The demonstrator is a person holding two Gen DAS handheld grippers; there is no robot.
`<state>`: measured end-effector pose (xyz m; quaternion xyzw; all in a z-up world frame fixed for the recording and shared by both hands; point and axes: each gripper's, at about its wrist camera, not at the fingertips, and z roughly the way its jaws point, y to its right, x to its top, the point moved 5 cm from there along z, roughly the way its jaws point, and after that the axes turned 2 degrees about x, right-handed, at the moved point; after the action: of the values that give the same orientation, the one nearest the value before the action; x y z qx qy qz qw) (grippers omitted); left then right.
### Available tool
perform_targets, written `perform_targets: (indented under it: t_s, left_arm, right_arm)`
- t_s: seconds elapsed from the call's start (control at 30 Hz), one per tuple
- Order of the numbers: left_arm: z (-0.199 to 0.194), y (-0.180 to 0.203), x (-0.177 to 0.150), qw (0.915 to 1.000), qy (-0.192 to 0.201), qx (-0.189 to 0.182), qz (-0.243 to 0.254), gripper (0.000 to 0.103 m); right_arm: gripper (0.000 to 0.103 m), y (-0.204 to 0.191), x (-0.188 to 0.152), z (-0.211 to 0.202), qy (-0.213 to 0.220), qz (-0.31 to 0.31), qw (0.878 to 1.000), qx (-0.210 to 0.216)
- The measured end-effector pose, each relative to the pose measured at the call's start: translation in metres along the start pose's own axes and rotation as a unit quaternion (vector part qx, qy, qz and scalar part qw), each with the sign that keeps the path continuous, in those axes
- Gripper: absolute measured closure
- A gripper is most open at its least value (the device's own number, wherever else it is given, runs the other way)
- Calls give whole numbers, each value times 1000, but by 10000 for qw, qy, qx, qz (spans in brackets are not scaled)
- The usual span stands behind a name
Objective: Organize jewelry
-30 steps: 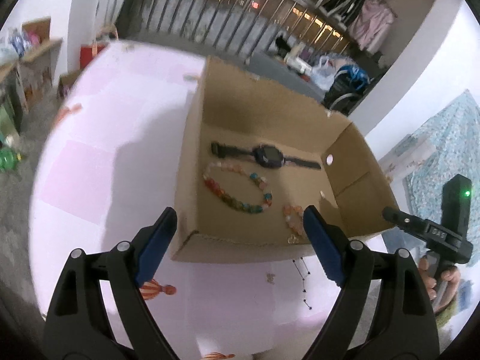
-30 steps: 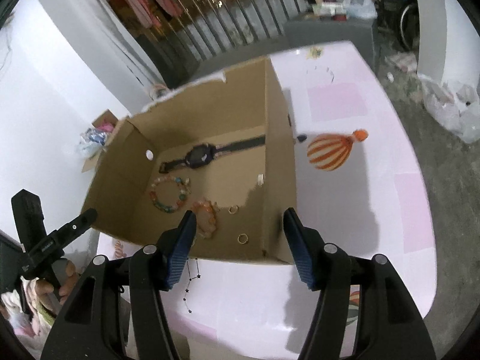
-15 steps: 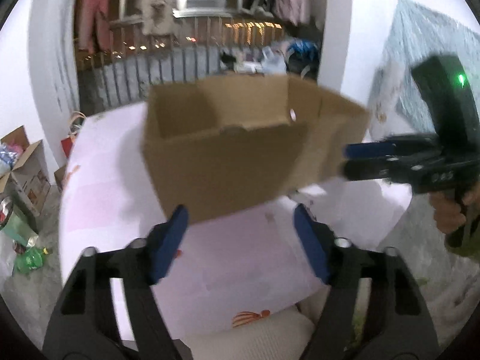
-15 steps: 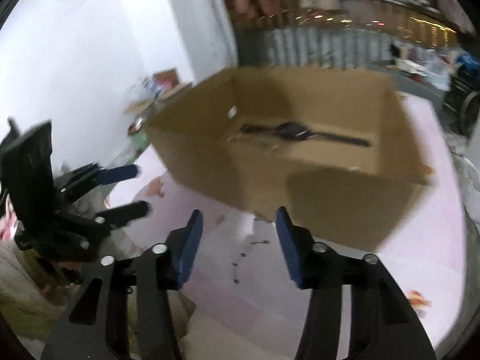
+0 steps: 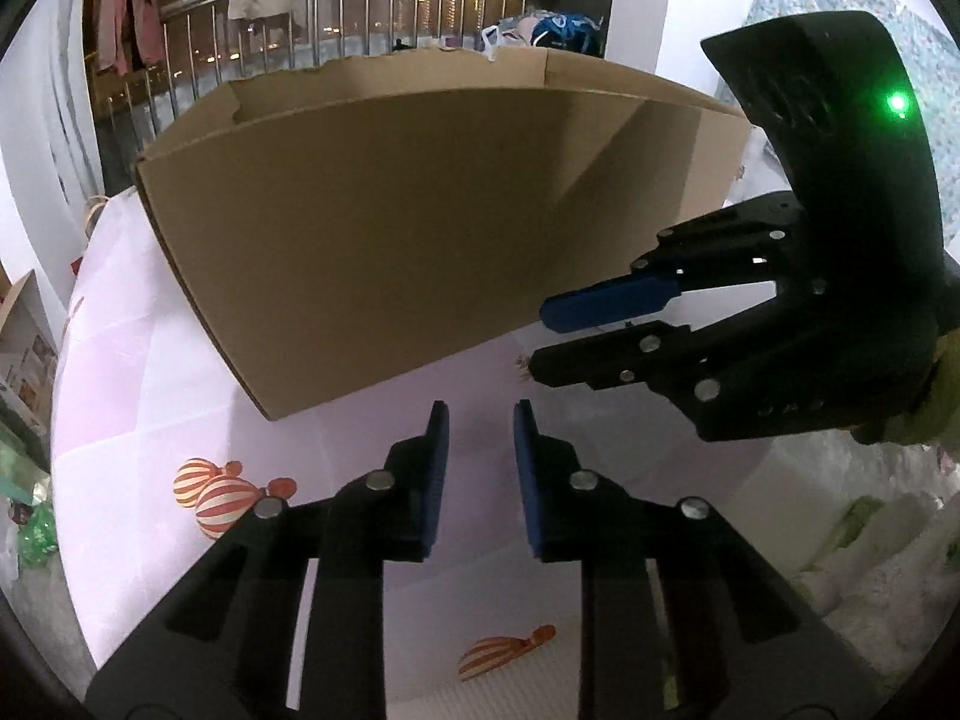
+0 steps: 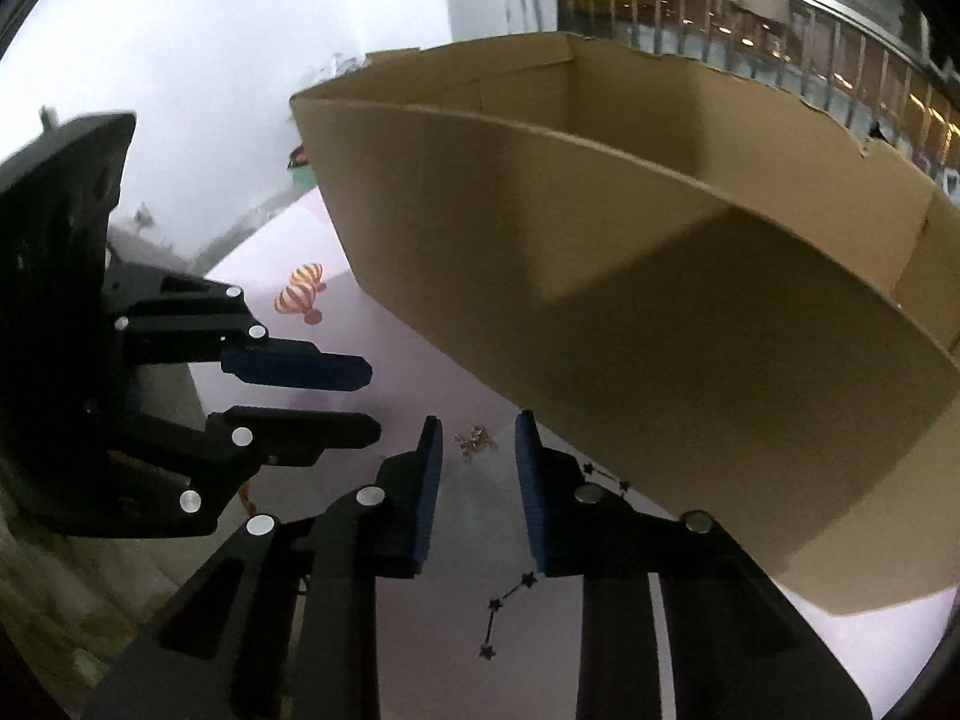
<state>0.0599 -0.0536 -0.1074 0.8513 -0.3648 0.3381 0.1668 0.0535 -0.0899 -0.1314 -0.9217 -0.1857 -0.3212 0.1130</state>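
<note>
Hanging clothes (image 5: 135, 6), metal railing (image 5: 360, 18)

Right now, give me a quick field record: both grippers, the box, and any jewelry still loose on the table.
left gripper: jaws closing, nothing between them, over bare pink table
right gripper: jaws closing, nothing gripped; small gold piece lies on the table just past its fingertips
cardboard box: upright on table, beyond both grippers; inside hidden from both views
loose jewelry: gold piece, plus a dark star chain by the box's near wall
</note>
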Motion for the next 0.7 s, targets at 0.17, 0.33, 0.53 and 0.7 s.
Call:
perform_targets:
  t_s: [0.17, 0.33, 0.53, 0.7]
  left_arm:
    - [4, 3, 2, 10000, -62, -62, -8, 83]
    - [9, 2, 3, 9999, -83, -77, -7, 83]
    - [8, 3, 0, 9999, -49, -119, -9, 83]
    - [4, 1, -2, 9999, 5, -165, -31, 83]
  right_arm:
    - [86, -2, 4, 9, -155, -188, 9997, -9]
    - [99, 2, 9, 11, -216, -122, 9997, 81]
    - [100, 11, 10, 4, -147, 372, 9987, 323]
    - [100, 16, 11, -11, -21, 557, 9978, 363]
